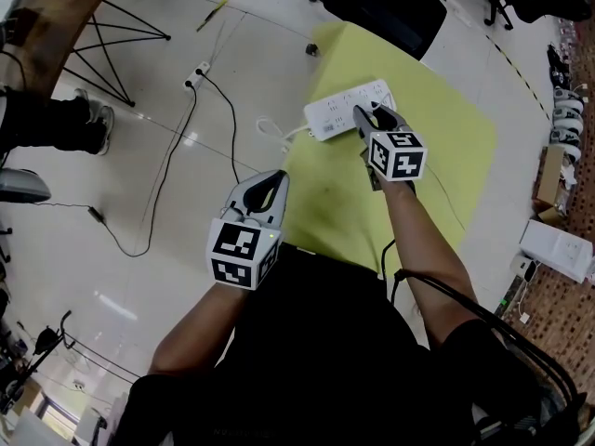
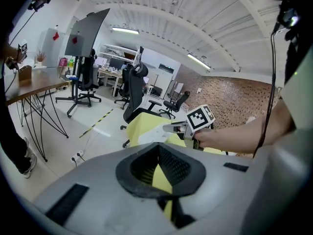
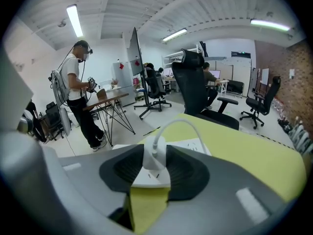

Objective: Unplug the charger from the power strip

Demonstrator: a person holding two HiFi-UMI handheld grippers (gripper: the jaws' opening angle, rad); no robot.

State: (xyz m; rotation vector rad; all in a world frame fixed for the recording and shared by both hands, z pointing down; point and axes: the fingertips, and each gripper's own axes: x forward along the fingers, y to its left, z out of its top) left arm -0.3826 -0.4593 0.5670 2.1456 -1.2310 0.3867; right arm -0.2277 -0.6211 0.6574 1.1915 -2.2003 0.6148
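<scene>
A white power strip lies on the yellow table, near its far left corner. My right gripper reaches down onto it. In the right gripper view a white charger stands plugged into the strip, and its white cable arcs up and away. The black pads sit against both sides of the charger, so the right gripper is shut on it. My left gripper hovers at the table's near left edge, its tips together and empty. From the left gripper view the right gripper shows at the strip.
A black office chair stands behind the table. On the floor to the left lie a second power strip and a black cable, beside a person's shoes. Boxes sit at the right. A person stands by a desk.
</scene>
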